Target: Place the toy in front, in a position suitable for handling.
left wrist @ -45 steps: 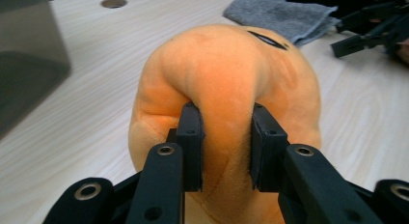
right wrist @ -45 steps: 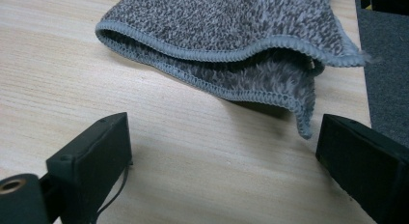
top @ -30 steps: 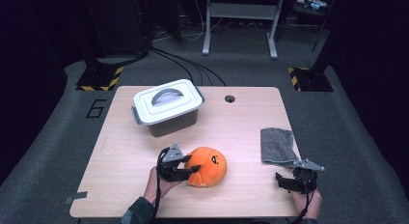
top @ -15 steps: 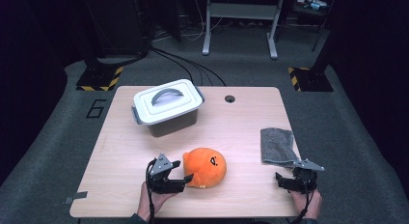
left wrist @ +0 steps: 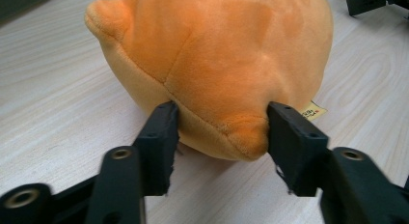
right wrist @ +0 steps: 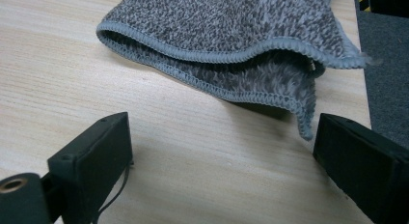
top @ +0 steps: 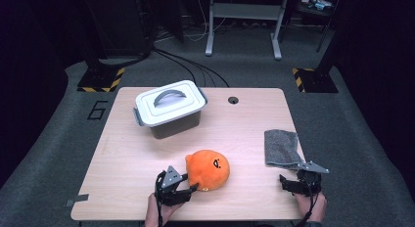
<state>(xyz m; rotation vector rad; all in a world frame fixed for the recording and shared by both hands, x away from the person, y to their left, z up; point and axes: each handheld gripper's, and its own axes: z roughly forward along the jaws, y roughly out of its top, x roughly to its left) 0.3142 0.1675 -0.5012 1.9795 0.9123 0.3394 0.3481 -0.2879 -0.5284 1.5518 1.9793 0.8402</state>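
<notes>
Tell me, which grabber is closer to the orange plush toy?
The left one. The left gripper has its jaws closed on the near bottom edge of the orange plush toy. The right gripper sits apart, near the grey cloth.

One orange plush toy [top: 208, 169], one lidded grey box [top: 169, 108], one folded grey cloth [top: 281, 147], two hand-held grippers.

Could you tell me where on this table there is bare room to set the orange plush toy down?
Free wood lies left of the orange plush toy, between the lidded box and the table's near left edge. Another wide patch sits between box, toy and grey cloth, near the cable hole. It is crowded along the near edge, by the left gripper and right gripper.
</notes>
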